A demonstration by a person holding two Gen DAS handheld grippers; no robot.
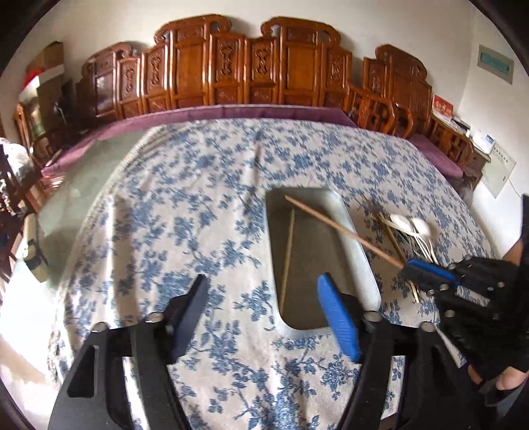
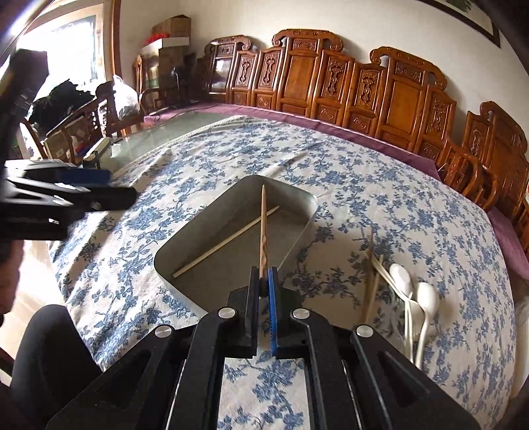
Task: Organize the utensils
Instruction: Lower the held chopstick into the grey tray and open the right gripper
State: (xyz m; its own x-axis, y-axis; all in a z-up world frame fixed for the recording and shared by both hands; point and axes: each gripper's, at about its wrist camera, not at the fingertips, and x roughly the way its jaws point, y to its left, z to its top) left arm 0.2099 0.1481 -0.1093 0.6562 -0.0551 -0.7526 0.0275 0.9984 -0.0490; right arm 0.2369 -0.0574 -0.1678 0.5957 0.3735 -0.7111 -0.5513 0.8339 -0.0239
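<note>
Right black two-finger gripper (image 2: pixel 264 281) is closed on a thin brown wooden chopstick (image 2: pixel 263 228) above the grey rectangular metal tray (image 2: pixel 299 236); lower it parallel beside the pale chopstick (image 2: pixel 224 243). Left black two-finger gripper (image 1: pixel 261 292) waits wide open, empty.

Carved wooden chairs (image 2: pixel 334 82) stood in a row along the white wall (image 1: pixel 413 29) behind the table. A blue-flowered cloth (image 1: pixel 205 185) covered most of the tabletop, with purple fabric (image 1: pixel 231 110) showing at its far edge. Cardboard boxes (image 2: pixel 172 28) were stacked in the corner, and daylight poured through a window (image 2: pixel 71 49).
</note>
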